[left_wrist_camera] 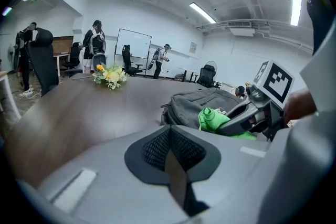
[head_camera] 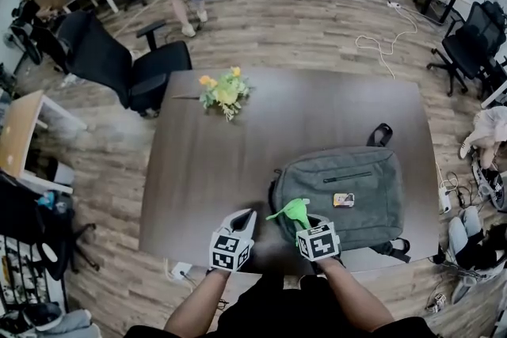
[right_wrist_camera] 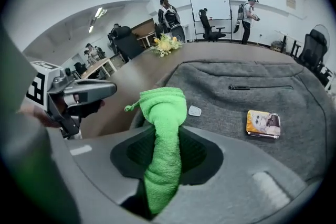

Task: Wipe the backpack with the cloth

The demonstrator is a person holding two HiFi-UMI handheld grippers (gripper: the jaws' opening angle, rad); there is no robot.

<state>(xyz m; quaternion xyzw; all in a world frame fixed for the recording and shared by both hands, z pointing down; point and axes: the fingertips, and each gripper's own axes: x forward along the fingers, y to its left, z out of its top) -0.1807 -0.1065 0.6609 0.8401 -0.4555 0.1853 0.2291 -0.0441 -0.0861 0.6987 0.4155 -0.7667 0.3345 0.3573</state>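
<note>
A grey backpack (head_camera: 348, 194) lies flat on the dark table (head_camera: 214, 162), zipper and a small yellow tag (head_camera: 343, 200) facing up. My right gripper (head_camera: 297, 215) is shut on a bright green cloth (head_camera: 291, 210), held at the backpack's near left corner. In the right gripper view the cloth (right_wrist_camera: 164, 136) stands pinched between the jaws over the grey fabric (right_wrist_camera: 247, 92). My left gripper (head_camera: 247, 219) hangs over the table left of the bag, jaws shut with nothing in them. The left gripper view shows the backpack (left_wrist_camera: 205, 102) and the cloth (left_wrist_camera: 212, 118) to its right.
A yellow and green flower bunch (head_camera: 224, 93) lies on the table's far left. A black office chair (head_camera: 119, 67) stands beyond the left edge. More chairs, cables and several people are across the wooden floor. The table's near edge runs just below both grippers.
</note>
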